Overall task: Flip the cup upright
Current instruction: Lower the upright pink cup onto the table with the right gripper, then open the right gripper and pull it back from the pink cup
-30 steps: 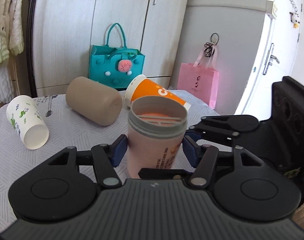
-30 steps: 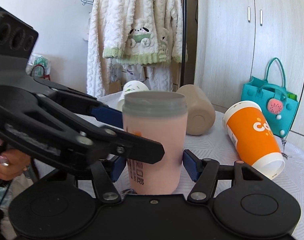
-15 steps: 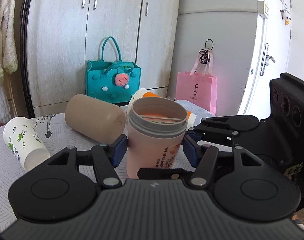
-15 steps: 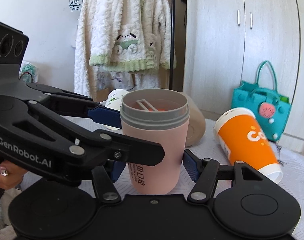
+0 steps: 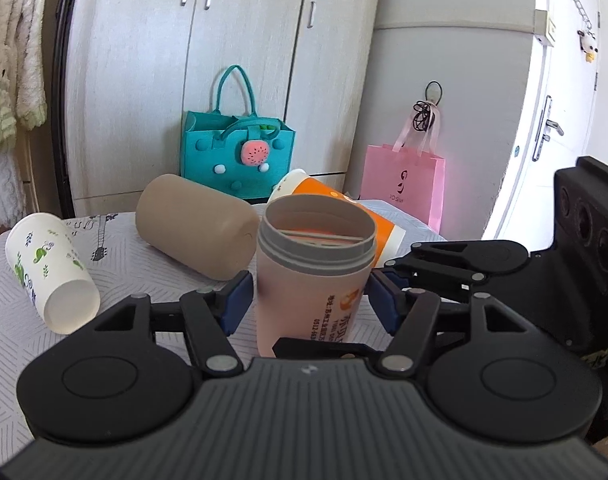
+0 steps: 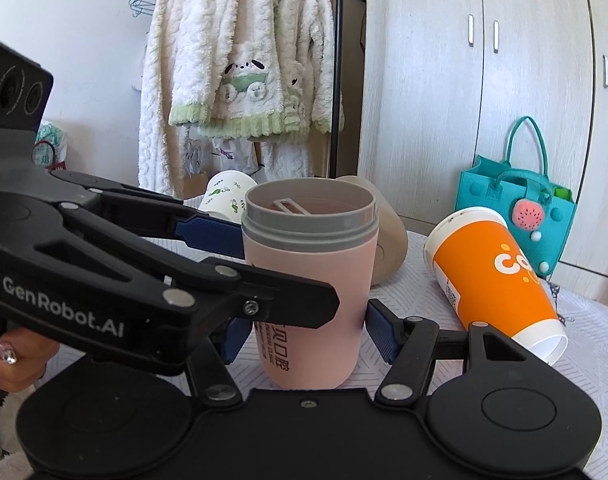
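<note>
While the pink cup [image 5: 312, 276] stands upright, mouth up, on the tablecloth [image 5: 7, 320], we bracket it with both grippers: left gripper [image 5: 308, 300] and right gripper [image 6: 304, 336] spread wide, blue pads just clear of its wall. Axis vertical, so we'd judge retreat straight back, left slightly nearer.

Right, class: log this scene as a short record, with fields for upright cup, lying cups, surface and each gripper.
upright cup: pink cup, mouth up, on the table
lying cups: tan cup, orange cup, white cup
surface: patterned cloth
left gripper: open, straddling pink cup
right gripper: open, straddling pink cup
</note>
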The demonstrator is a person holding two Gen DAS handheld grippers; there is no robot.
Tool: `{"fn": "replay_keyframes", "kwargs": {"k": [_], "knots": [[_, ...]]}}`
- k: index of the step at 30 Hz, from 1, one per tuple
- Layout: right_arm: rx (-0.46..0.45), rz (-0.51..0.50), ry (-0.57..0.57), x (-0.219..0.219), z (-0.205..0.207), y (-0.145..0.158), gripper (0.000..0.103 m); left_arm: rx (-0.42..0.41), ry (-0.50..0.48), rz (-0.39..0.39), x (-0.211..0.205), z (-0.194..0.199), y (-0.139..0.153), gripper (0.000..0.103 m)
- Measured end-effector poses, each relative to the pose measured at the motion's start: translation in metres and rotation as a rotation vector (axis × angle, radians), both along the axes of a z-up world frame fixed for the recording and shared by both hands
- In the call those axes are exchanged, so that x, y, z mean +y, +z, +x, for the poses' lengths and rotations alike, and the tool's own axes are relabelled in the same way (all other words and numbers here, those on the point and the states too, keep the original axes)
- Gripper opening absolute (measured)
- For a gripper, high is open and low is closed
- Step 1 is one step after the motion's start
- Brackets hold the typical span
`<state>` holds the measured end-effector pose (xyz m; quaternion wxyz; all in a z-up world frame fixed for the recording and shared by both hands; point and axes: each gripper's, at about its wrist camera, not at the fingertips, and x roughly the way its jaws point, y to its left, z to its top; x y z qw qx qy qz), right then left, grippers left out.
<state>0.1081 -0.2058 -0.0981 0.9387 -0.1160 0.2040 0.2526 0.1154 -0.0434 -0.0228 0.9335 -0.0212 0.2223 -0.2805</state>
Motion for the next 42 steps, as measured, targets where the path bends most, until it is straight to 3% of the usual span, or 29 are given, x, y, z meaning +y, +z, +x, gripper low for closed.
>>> {"fn": "replay_keyframes", "kwargs": {"k": [2, 7, 19, 28, 36, 42], "knots": [[-0.02, -0.024, -0.015, 0.004, -0.004, 0.0, 0.071, -0.006, 0.004, -0.009, 0.003, -0.001, -0.001, 0.073], [-0.058, -0.037, -0.026, 0.004, -0.012, 0.005, 0.08, -0.011, 0.014, -0.01, 0.008, -0.007, 0.002, 0.074], [-0.084, 0.021, -0.118, -0.011, -0.051, 0.017, 0.084, -0.002, 0.113, -0.013, 0.027, -0.047, 0.02, 0.082], [-0.089, 0.045, -0.259, -0.018, -0.085, 0.031, 0.085, -0.013, 0.185, 0.018, 0.036, -0.086, 0.039, 0.087], [-0.176, 0.031, -0.329, -0.013, -0.122, 0.039, 0.086, -0.012, 0.221, 0.028, 0.045, -0.12, 0.052, 0.088], [-0.198, 0.033, -0.367, -0.007, -0.144, 0.043, 0.098, -0.013, 0.227, 0.032, 0.044, -0.142, 0.053, 0.092]]}}
